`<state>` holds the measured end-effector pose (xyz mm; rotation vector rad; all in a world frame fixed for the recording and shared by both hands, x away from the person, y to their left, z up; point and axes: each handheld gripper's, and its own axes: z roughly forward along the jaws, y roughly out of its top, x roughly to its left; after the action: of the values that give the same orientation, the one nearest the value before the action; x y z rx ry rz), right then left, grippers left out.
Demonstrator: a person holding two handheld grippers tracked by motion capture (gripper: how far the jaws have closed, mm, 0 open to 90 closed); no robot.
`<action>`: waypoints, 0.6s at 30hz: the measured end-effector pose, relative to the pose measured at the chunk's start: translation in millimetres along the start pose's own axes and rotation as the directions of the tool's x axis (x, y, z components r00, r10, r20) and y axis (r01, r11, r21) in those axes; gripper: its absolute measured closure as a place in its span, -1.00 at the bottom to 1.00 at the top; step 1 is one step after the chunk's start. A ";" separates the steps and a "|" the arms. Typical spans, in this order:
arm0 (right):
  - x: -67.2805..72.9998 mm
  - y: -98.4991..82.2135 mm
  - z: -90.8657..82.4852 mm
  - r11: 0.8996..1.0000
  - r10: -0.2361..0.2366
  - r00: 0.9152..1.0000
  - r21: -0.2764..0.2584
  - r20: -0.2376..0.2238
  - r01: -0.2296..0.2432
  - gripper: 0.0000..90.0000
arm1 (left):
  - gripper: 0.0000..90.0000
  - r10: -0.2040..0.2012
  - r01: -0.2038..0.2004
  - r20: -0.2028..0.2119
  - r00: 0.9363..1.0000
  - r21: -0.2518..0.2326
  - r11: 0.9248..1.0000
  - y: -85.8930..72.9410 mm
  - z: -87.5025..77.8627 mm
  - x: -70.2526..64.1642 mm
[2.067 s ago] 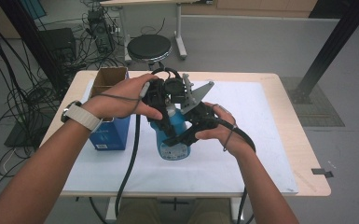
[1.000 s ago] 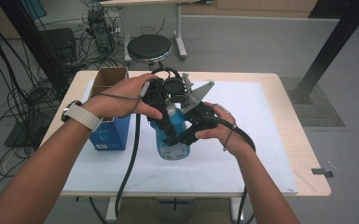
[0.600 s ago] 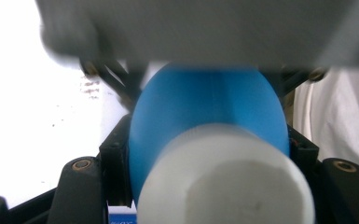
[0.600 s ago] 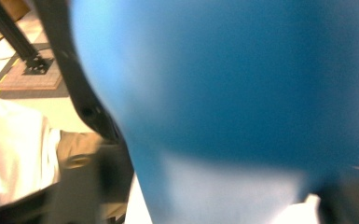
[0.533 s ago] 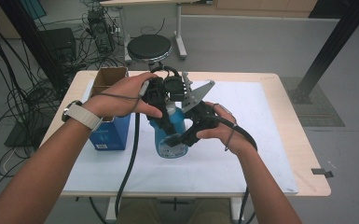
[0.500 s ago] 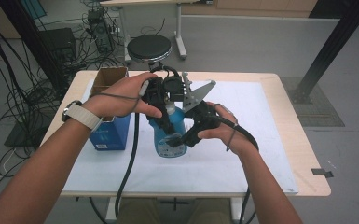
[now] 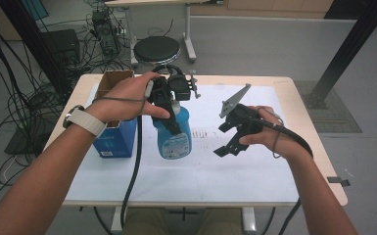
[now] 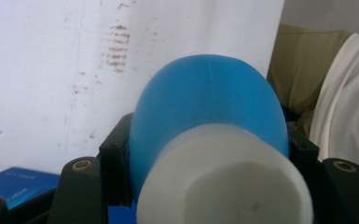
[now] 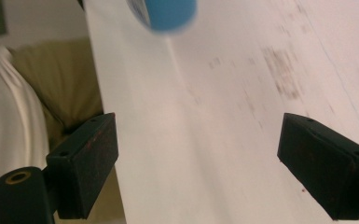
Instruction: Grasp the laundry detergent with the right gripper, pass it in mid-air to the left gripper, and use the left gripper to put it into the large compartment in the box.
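High view: your left tongs (image 7: 169,115) were clamped on the blue bottle (image 7: 175,137), high up near its neck, with the bottle upright on the white sheet of the table (image 7: 254,181). Your right tongs (image 7: 231,134) had let go of the bottle since a second earlier; back then they sat against its right side, now they were well apart from it, off to the right above the sheet, with nothing between the jaws. The blue box (image 7: 115,142) stood just beside the left tongs, on the far side from the right ones.

Left gripper view: the bottle's white cap (image 8: 224,182) and blue shoulder sat between the jaws, both pads pressed on the body. Grip looked firm.

Right gripper view: jaws stood wide and empty over the bare sheet; the bottle's base (image 9: 165,14) showed ahead of the tongs, not touching them.

My read: the handover to the left was complete, and the left alone carried the bottle. Your right was free for the next job, likely the cap.
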<state>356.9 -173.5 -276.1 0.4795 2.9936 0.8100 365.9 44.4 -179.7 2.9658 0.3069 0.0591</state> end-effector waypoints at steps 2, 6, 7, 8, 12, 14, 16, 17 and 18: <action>-3.8 -7.2 -4.4 0.999 0.024 1.000 0.038 -0.002 -0.023 -0.72 | -0.17 -0.030 0.030 -0.011 1.000 0.012 0.999 0.7 -0.4 2.8; -11.0 -19.1 -14.3 0.996 0.045 0.998 0.077 0.032 -0.047 -0.73 | -0.17 -0.101 0.102 -0.018 0.995 0.027 0.994 -0.7 -1.8 10.5; -12.5 -21.6 -16.1 0.995 0.048 0.998 0.091 0.042 -0.051 -0.73 | -0.17 -0.123 0.124 -0.020 0.992 0.028 0.992 -1.3 -2.2 12.2; -13.8 -24.0 -17.7 0.993 0.054 0.998 0.106 0.045 -0.058 -0.73 | -0.17 -0.139 0.140 -0.025 0.990 0.034 0.990 -1.8 -2.5 14.0; -16.8 -31.6 -23.1 0.985 0.067 0.996 0.156 0.066 -0.076 -0.73 | -0.17 -0.193 0.195 -0.035 0.980 0.035 0.980 -4.6 -4.0 20.0; -17.8 -35.1 -25.9 0.982 0.069 0.995 0.171 0.075 -0.081 -0.74 | -0.17 -0.211 0.213 -0.041 0.977 0.036 0.976 -5.5 -5.0 22.0; -18.0 -37.1 -27.7 0.982 0.070 0.994 0.172 0.081 -0.083 -0.74 | -0.17 -0.237 0.239 -0.047 0.970 0.035 0.970 -6.4 -5.4 24.1; -18.0 -37.9 -28.3 0.981 0.071 0.994 0.177 0.085 -0.085 -0.74 | -0.17 -0.250 0.252 -0.051 0.967 0.033 0.967 -6.6 -5.8 25.1; -18.1 -38.6 -28.6 0.979 0.066 0.994 0.185 0.090 -0.082 -0.74 | -0.17 -0.259 0.262 -0.058 0.964 0.038 0.964 -6.4 -6.3 25.6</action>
<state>360.6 -224.5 -271.7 0.6161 3.0039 0.4975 389.3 56.8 -174.0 2.9425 0.7115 0.0995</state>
